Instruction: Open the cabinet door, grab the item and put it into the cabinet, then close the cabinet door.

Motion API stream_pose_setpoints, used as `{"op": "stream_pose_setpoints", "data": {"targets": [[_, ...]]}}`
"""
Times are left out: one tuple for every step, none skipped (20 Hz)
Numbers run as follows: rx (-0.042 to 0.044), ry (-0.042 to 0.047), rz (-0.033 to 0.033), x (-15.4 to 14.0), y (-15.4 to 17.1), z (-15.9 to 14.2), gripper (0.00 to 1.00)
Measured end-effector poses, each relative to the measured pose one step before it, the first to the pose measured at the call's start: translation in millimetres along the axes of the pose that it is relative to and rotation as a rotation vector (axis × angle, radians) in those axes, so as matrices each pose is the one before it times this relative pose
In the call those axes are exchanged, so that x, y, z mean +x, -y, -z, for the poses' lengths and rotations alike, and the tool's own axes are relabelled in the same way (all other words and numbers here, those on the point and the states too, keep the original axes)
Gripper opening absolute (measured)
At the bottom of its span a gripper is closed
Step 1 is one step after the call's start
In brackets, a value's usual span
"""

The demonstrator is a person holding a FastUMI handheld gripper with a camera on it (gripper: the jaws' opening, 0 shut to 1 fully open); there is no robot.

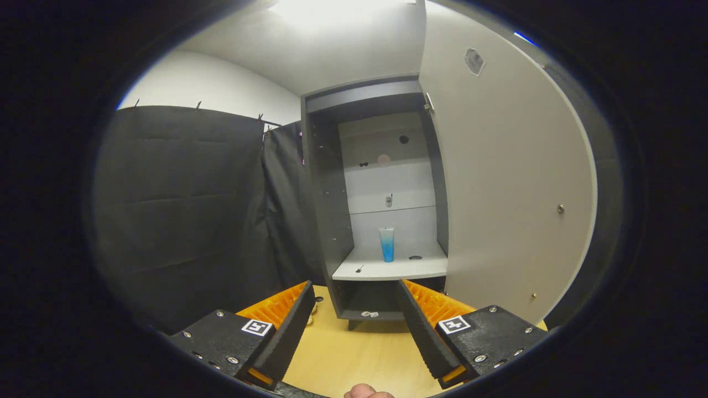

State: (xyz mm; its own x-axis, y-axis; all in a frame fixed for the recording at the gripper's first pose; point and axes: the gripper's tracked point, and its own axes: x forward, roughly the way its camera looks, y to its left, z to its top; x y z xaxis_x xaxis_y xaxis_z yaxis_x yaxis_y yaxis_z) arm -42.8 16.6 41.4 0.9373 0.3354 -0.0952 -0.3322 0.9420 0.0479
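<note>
The grey cabinet (326,193) stands ahead on the wooden table, its door (509,182) swung wide open to the right. A blue-and-white tube (387,244) stands upright on the cabinet's white shelf (376,270), well beyond my fingers. My gripper (354,290) is open with nothing between its fingers, held back from the cabinet over the table. Its two fingertips frame the cabinet's lower compartment (368,301).
The light wooden tabletop (354,354) stretches between me and the cabinet. Black cloth walls (188,210) close off the left side. A small knob (560,208) sits on the open door's inner face. Part of a hand (368,392) shows beneath the fingers.
</note>
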Motion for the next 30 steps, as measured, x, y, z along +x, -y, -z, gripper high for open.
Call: {"op": "stream_pose_setpoints", "data": {"targets": [[0.02611, -0.00727, -0.02614, -7.27, 0.53, -0.72, 0.93], [0.022, -0.00871, -0.02708, -12.02, 2.59, 0.17, 0.93], [-0.00006, -0.01111, -0.01663, -9.15, 6.19, 0.76, 0.93], [-0.01006, -0.00721, -0.01656, -11.32, 6.63, 1.29, 0.93], [-0.00976, -0.00149, -0.02167, -9.55, 3.38, -0.46, 0.93], [-0.01728, 0.00218, -0.01554, -13.28, 7.78, -1.46, 0.94], [-0.0147, 0.00306, -0.00444, -11.31, 8.1, -1.01, 0.94], [-0.01415, 0.00825, -0.00046, -21.91, 5.83, 0.59, 0.94], [-0.00602, 0.00738, 0.0056, -9.69, 10.46, -2.08, 0.94], [-0.0029, 0.00858, 0.00718, -10.43, 13.04, -4.18, 0.94], [-0.00136, 0.00269, 0.0122, 2.07, 16.24, -5.52, 0.94], [0.00295, 0.00683, 0.01303, -9.89, 13.87, -4.02, 0.94], [0.00636, 0.01175, 0.01326, -7.49, 12.47, -5.66, 0.94], [0.002, 0.00997, 0.01521, -5.33, 12.13, -7.66, 0.94], [-0.00239, 0.01282, 0.02547, -3.77, 13.34, -4.57, 0.94], [-0.00729, 0.01345, 0.02774, -2.98, 16.77, -5.51, 0.94], [-0.00978, 0.01264, 0.0284, 0.51, 16.16, -4.31, 0.94], [-0.00593, 0.00212, 0.02312, 2.47, 14.73, -2.42, 0.93], [-0.0007, -0.00106, 0.01436, 3.96, 11.15, -0.6, 0.94], [-0.00133, 0.00138, 0.0118, 5.64, 10.31, -2.22, 0.93], [-0.0059, 0.00305, 0.01551, 5.99, 10.82, -1.54, 0.94], [-0.00761, 0.00214, 0.00923, 8.98, 9.05, -1.11, 0.94], [-0.00747, -0.00724, 0.00836, 9.95, 5.81, 1.9, 0.94], [-0.00495, -0.01416, 0.00335, 9.66, 3.39, 2.69, 0.95], [0.00177, -0.00994, 0.00229, 6.13, 0.92, 2.54, 0.95], [0.00939, -0.00958, 0.00012, 6.93, -0.01, 1.74, 0.95], [0.0158, -0.01392, -0.0091, 4.73, -1.01, 2.47, 0.95], [0.01225, -0.01454, -0.01515, 3.75, -5.49, 2.95, 0.95], [0.00332, -0.01366, -0.00147, 1.65, -5.09, 3.13, 0.95], [-0.00753, 0.00653, 0.0029, -0.31, 0.11, 0.64, 0.95]]}}
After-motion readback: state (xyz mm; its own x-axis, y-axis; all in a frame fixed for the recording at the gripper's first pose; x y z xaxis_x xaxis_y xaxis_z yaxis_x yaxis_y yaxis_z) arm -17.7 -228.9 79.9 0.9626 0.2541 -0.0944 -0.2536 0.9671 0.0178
